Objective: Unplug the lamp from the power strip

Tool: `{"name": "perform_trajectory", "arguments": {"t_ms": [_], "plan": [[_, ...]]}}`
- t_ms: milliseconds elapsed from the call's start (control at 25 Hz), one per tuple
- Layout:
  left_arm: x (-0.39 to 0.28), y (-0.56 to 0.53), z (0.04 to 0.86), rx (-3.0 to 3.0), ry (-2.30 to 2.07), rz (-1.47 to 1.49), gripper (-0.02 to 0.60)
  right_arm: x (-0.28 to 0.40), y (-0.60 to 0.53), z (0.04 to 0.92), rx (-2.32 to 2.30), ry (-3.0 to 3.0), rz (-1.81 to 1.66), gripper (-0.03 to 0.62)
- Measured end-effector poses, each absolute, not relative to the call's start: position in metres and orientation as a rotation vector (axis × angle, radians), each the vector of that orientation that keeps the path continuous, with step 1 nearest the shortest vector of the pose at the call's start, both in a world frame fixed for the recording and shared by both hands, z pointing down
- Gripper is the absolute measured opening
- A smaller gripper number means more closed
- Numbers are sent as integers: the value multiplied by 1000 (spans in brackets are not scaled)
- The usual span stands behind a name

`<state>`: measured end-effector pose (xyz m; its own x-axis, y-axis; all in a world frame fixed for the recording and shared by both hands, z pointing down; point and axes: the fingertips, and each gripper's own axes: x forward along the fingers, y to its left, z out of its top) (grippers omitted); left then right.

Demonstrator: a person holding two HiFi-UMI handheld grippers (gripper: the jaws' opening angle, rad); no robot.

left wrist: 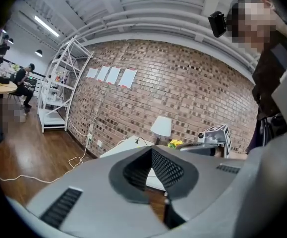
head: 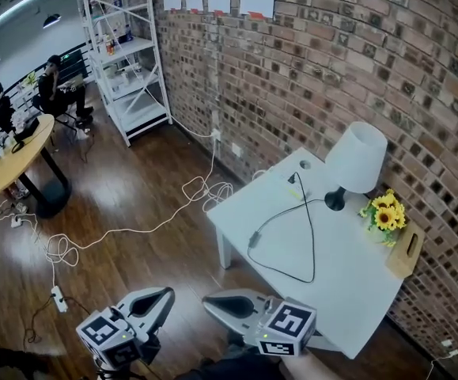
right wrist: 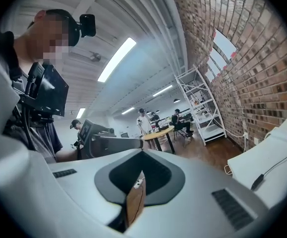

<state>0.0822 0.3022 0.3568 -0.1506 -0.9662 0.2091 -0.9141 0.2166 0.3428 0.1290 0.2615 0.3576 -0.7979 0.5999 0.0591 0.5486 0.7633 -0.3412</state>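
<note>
Rough red brick wall (head: pixel 331 70) at twelve o'clock; glossy dark wood floor (head: pixel 134 204) at nine; smooth matt white table (head: pixel 347 291) bearing matt-shaded lamp (head: pixel 357 158), black cord (head: pixel 312 236), pale wooden block (head: pixel 405 252) at three.

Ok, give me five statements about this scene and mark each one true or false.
1. The lamp stands on the white table by the brick wall. True.
2. The right gripper is clamped on the black cable. False: its jaws are shut on nothing, short of the table, and the cable lies on the tabletop.
3. Sunflowers sit beside the lamp. True.
4. The lamp's shade is black. False: the shade is white, and only the base is dark.
5. The left gripper has its jaws wide apart. False: they are together, with nothing between them.
</note>
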Motion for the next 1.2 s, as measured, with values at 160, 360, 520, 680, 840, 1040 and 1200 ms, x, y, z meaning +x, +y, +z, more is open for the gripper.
{"name": "perform_trajectory", "arguments": {"t_ms": [160, 360, 520, 680, 840, 1040, 1200], "plan": [[71, 285, 357, 1725, -2130, -156, 21, 117, 246, 358, -962, -2791, 451, -11], [63, 260, 355, 1714, -2141, -141, 21, 107, 219, 359, -989, -2776, 498, -11], [55, 242, 356, 1694, -2145, -110, 21, 98, 196, 360, -1003, -2762, 528, -11], [48, 228, 353, 1678, -2165, -87, 21, 86, 181, 358, -1040, -2753, 532, -11], [44, 218, 352, 1660, -2169, -65, 21, 82, 181, 357, -1095, -2731, 523, -11], [38, 199, 350, 1684, -2169, -45, 21, 76, 171, 357, -1108, -2733, 515, -11], [29, 182, 353, 1726, -2144, -49, 21, 69, 158, 360, -1073, -2737, 498, -11]]}}
